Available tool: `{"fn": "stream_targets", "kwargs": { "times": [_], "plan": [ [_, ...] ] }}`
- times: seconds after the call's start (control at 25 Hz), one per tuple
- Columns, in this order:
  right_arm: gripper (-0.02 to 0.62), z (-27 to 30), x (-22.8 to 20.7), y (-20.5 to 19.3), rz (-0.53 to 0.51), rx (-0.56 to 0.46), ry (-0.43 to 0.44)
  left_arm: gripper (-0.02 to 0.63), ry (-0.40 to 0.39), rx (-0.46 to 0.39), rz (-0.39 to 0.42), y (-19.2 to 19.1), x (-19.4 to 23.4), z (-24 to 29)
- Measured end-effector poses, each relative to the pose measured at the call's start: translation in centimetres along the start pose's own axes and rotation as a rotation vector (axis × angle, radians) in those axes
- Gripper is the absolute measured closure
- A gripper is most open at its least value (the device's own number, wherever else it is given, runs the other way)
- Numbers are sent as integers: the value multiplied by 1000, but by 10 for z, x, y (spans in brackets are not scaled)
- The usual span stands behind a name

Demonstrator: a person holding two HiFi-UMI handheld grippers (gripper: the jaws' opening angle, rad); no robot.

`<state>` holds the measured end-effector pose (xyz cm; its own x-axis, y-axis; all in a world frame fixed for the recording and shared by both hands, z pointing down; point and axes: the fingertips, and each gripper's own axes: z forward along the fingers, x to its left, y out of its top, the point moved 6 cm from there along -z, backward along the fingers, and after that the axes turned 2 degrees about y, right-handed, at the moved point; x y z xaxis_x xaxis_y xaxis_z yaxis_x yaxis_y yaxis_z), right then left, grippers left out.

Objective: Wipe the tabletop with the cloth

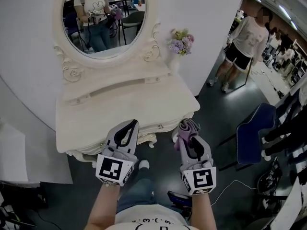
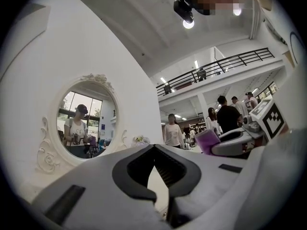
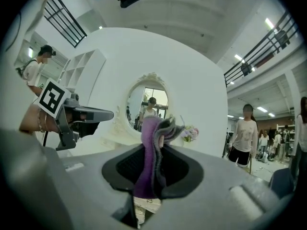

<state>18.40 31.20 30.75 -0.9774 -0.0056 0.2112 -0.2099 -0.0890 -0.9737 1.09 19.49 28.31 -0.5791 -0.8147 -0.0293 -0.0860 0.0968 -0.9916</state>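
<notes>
Fingers (image 3: 184,169) of your right gripper (image 1: 190,131): clamped on purple cloth (image 3: 152,143), held just off the front edge of the table (image 1: 120,104). Your left gripper (image 1: 131,124): tips together, empty. Tabletop: white. Behind it: oval mirror (image 1: 103,18), flowers (image 1: 181,42). To your right: chair (image 1: 252,133), person (image 1: 247,40).

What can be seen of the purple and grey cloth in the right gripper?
The soft, fleecy purple and grey cloth is bunched into folds, clamped between the jaws of the right gripper. Its top sticks out past the jaw tips. It is held near the front edge of the white table, not spread on it.
</notes>
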Motion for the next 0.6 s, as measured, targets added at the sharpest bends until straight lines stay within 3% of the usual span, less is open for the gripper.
{"fn": "stream_targets", "kwargs": {
  "times": [0.28, 0.6],
  "plan": [
    [502, 78, -58, -18, -4, 48, -6, 607, -18, 1, -1, -27, 28, 96],
    [502, 184, -122, -53, 17, 137, -3, 607, -25, 59, -16, -65, 74, 199]
  ]
}}
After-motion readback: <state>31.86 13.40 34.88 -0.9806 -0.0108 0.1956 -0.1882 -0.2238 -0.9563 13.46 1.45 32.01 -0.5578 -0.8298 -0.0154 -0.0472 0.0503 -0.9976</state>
